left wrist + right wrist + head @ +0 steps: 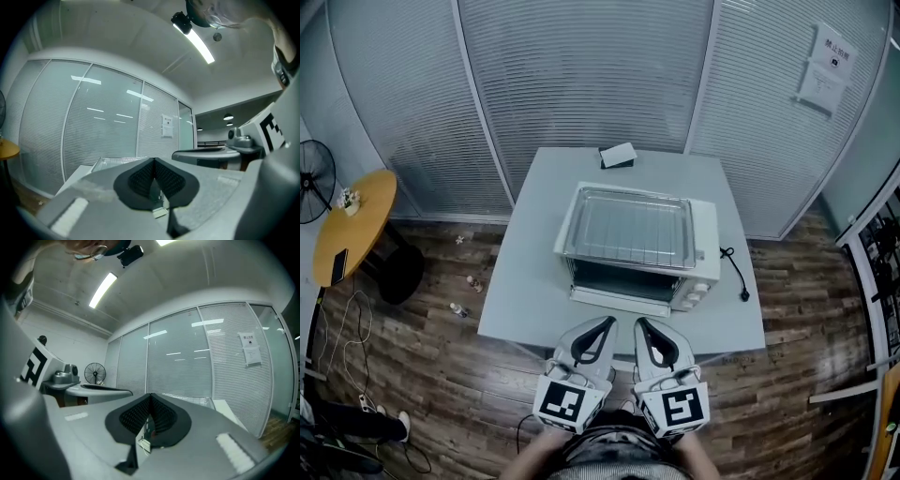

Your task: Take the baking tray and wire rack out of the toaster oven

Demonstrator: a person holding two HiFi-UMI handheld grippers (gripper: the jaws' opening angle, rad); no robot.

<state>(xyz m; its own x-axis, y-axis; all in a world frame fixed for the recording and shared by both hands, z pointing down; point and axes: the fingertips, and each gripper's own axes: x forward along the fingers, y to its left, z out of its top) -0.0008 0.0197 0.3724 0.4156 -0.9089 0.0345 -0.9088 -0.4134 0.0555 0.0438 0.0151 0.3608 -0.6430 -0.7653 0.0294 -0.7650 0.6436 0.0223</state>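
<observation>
Left gripper: clenched with nothing between its pads, held level over the near edge of the table, just left of the other gripper; its own view shows the jaws meeting at the tips.
Right gripper: also clenched and empty, level, close beside the left one; its own view shows the pads pressed together.
Toaster oven: stands mid-table, its front facing the grippers, the door folded down and the dark cavity showing.
Baking tray: lies flat on top of the oven.
Wire rack: its grid shows inside the tray, on the oven top.
Table: white, square.
Small box: at the table's far edge.
Power cord: trails on the table, right of the oven.
Round table: far left on the wooden floor, a fan beside it.
</observation>
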